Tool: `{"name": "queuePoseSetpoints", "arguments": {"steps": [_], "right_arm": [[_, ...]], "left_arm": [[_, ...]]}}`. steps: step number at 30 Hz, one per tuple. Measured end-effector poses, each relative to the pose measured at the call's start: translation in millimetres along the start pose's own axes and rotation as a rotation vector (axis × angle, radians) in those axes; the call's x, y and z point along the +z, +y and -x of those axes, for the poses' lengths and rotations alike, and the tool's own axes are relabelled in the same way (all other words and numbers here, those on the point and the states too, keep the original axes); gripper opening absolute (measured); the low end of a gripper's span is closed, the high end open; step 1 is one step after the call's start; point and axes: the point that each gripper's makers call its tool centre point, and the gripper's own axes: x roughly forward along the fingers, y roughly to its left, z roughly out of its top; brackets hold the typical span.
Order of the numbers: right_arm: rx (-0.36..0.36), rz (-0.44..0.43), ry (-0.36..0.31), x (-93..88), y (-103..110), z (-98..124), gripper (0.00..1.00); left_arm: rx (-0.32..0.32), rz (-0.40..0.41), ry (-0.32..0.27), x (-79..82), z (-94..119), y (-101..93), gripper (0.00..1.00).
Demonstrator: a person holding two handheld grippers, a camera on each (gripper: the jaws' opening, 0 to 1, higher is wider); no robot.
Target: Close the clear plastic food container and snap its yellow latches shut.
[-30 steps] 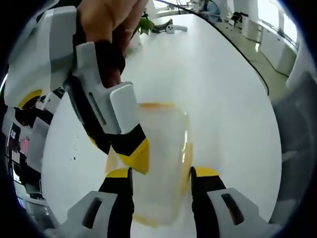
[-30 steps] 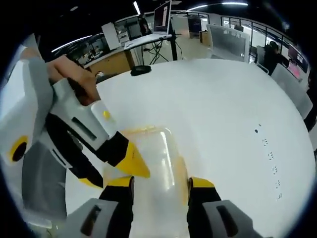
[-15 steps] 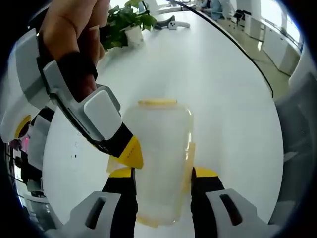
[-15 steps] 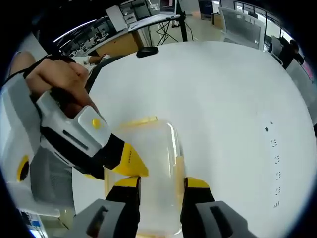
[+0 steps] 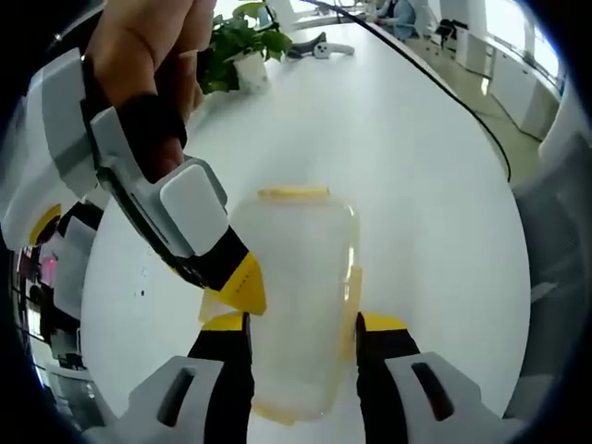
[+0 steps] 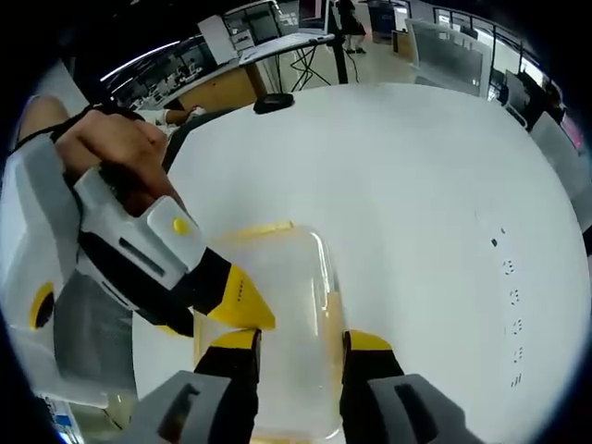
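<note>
In the left gripper view, the left claw (image 5: 299, 326) stands wide, its yellow-tipped jaws on either side of the clear plastic food container (image 5: 298, 305) without visibly pinching it. The container sits on the white counter (image 5: 407, 166) with its lid on. A yellow latch (image 5: 292, 192) lies along its far end and another (image 5: 352, 298) along one side. The right claw (image 5: 242, 282) comes in at the opposite side, tip against the container's edge — whether its jaws are apart cannot be told there. In the right gripper view, the right claw (image 6: 296, 344) is also spread, jaws straddling the container (image 6: 282, 324). Farther back — a potted plant (image 5: 239, 51).
</note>
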Motion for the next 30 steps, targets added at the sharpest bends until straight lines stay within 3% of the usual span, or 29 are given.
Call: {"name": "queuePoseSetpoints", "arguments": {"steps": [9, 11, 14, 30], "right_arm": [[-0.054, 0.027, -0.030, 2.0, 3.6, 4.7, 0.34], [-0.055, 0.020, -0.037, 0.8, 7.6, 7.1, 0.38], [-0.077, 0.028, -0.026, -4.4, 6.2, 12.3, 0.37], [-0.132, 0.046, -0.021, -27.8, 23.0, 29.0, 0.49]], "left_arm": [[-0.028, 0.018, -0.019, 3.5, 2.5, 1.1, 0.43], [-0.035, 0.016, 0.007, 0.3, 3.1, -1.1, 0.47], [-0.042, -0.019, 0.017, -1.9, 6.5, -6.1, 0.54], [-0.072, -0.040, 0.046, -16.8, 24.0, 11.0, 0.62]]}}
